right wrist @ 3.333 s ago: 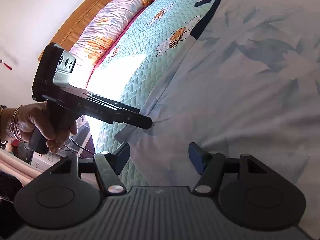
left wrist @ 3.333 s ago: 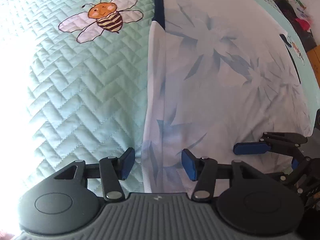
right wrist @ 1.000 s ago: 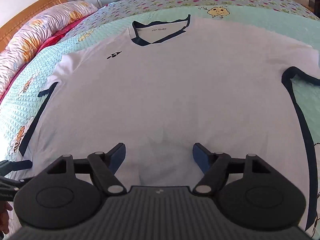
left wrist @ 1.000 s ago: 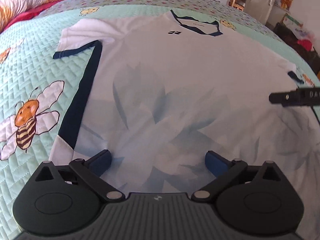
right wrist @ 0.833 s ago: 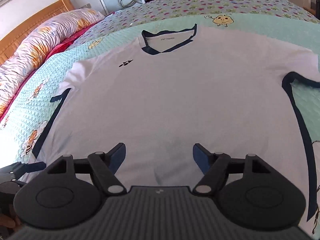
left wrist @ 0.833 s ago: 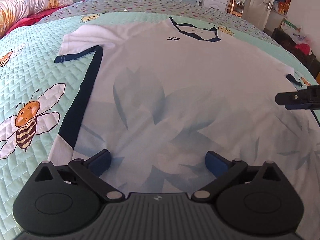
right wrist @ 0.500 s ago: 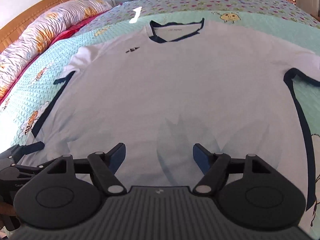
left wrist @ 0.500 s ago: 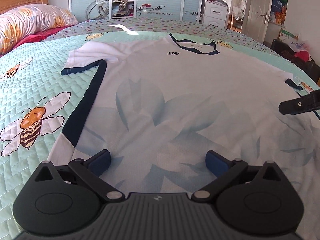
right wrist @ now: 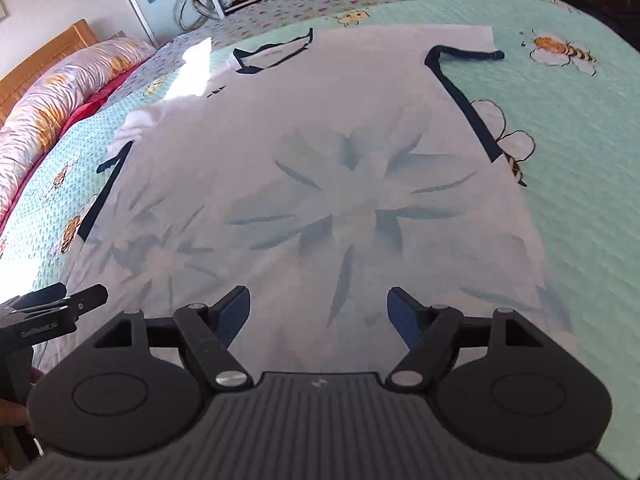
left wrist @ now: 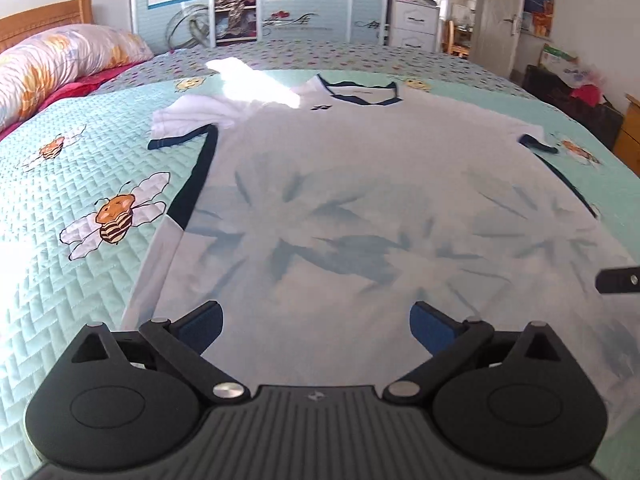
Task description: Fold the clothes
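A white T-shirt (left wrist: 360, 184) with navy trim and a pale blue flower print lies spread flat, front up, on the bed, its collar far from me. In the right wrist view the same T-shirt (right wrist: 320, 152) fills the middle. My left gripper (left wrist: 316, 326) hovers open above the shirt's hem near its left side, nothing between its blue pads. My right gripper (right wrist: 318, 312) is open too, over the hem nearer the right side. Each gripper's finger shows at the edge of the other's view.
The bed wears a mint quilted cover (left wrist: 72, 200) with bee pictures. A floral pillow (left wrist: 52, 68) and wooden headboard lie at the far left. Wardrobe doors (left wrist: 280, 0), drawers and boxes stand beyond the bed. A hand (right wrist: 12, 412) shows at the lower left.
Both grippers drew back toward the shirt's hem and tilted up, so more of the room and the whole shirt came into view. Both stayed open.
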Demonstrator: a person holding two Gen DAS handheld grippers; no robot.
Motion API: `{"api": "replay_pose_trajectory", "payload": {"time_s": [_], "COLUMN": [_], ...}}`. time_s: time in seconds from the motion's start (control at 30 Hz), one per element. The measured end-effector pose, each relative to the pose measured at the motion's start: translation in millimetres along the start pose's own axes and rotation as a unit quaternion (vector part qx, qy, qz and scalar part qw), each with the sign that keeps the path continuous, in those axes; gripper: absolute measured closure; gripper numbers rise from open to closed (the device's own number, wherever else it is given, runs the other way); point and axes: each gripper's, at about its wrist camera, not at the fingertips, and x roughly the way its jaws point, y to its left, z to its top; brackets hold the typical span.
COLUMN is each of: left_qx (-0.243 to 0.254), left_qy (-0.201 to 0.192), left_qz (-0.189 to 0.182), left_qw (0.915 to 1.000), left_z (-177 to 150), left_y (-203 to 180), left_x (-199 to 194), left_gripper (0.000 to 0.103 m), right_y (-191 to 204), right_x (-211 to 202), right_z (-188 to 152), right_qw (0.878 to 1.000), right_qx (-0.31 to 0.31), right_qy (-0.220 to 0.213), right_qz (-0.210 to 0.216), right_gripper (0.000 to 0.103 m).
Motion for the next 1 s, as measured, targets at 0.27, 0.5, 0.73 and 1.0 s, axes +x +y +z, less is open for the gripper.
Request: {"api": "replay_pose_trajectory", "payload": {"time_s": [0.27,0.5,0.73,1.0], "left_qx": [-0.03,-0.04,-0.04,-0.041], "left_qy": [0.062,0.068,0.065,0.059], "left_qz": [0.015,0.044,0.047,0.051], "left_qw": [0.9975,0.9959,0.996,0.9961], "left_z": [-49.3,-46.6,-47.0,-48.4], "left_y": [3.1,-6.6,-7.0,-7.6], "left_x": [-0.7,2.6,1.6,1.5], "left_gripper": [0.0,0.0,0.0,0.0], "right_y": [20.0,35.9,28.7,34.4], "right_x": [16.8,16.7,3.4,-19.5], "right_z": [-44.3,-66.5,-66.9,-60.7], "right_qw": [0.995,0.993,0.992,0.993], "right_qx": [-0.04,-0.088,-0.103,-0.103], "right_qy": [0.081,0.046,0.059,0.053], "right_qz": [-0.048,-0.069,-0.038,-0.037], "right_gripper": [0.019,0.001,0.001,0.001]}}
